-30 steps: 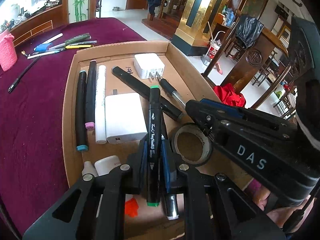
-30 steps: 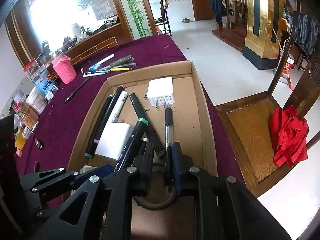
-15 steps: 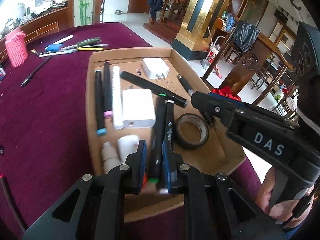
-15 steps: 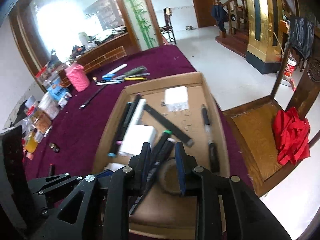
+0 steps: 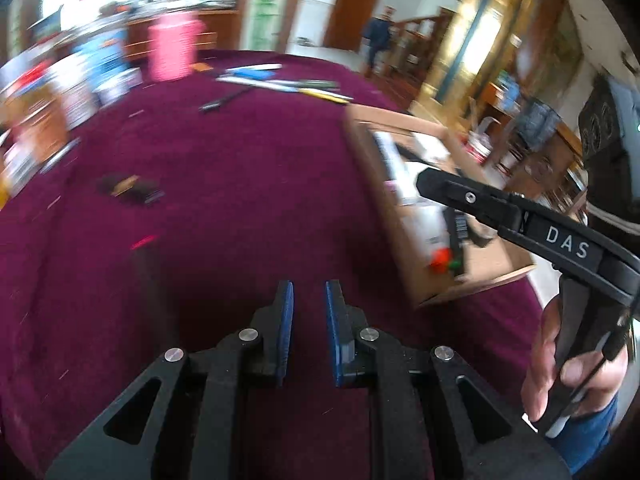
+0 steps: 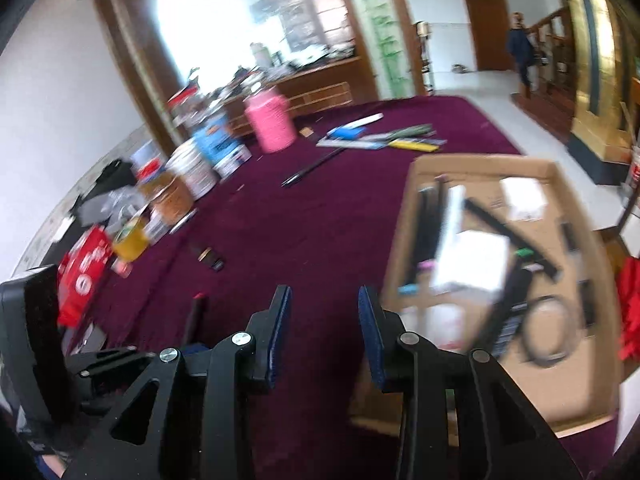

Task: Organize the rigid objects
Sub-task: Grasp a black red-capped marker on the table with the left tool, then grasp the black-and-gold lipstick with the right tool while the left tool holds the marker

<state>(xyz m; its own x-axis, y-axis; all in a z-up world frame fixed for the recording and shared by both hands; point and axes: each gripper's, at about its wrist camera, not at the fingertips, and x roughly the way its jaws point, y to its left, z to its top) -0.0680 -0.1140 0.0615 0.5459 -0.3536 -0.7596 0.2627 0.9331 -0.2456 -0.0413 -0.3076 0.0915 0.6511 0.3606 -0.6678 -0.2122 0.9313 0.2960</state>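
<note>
A cardboard tray [image 6: 404, 216] lies on the maroon cloth and holds markers, a white charger [image 6: 474, 258] and a tape roll [image 6: 546, 332]. The left wrist view shows the same tray [image 5: 384, 208] at the right. My left gripper [image 5: 308, 286] hovers over bare cloth to the left of the tray, shut, with nothing between its blue pads. My right gripper [image 6: 323, 292] is over the cloth at the tray's near left corner; its jaws are opening and empty. A dark pen with a red tip [image 6: 194, 316] and a small dark object [image 6: 208, 256] lie loose on the cloth.
A pink cup [image 6: 272, 124], tins and boxes crowd the table's left edge. Several pens [image 6: 380, 138] and a black pen [image 6: 312, 168] lie at the back. A hand [image 5: 560, 360] holds the right gripper's handle. A person [image 6: 520, 52] stands far off by the stairs.
Both grippers swung left from above the tray to above the cloth. The left let go of the green-capped marker, the right left its pen in the tray and its jaws widened.
</note>
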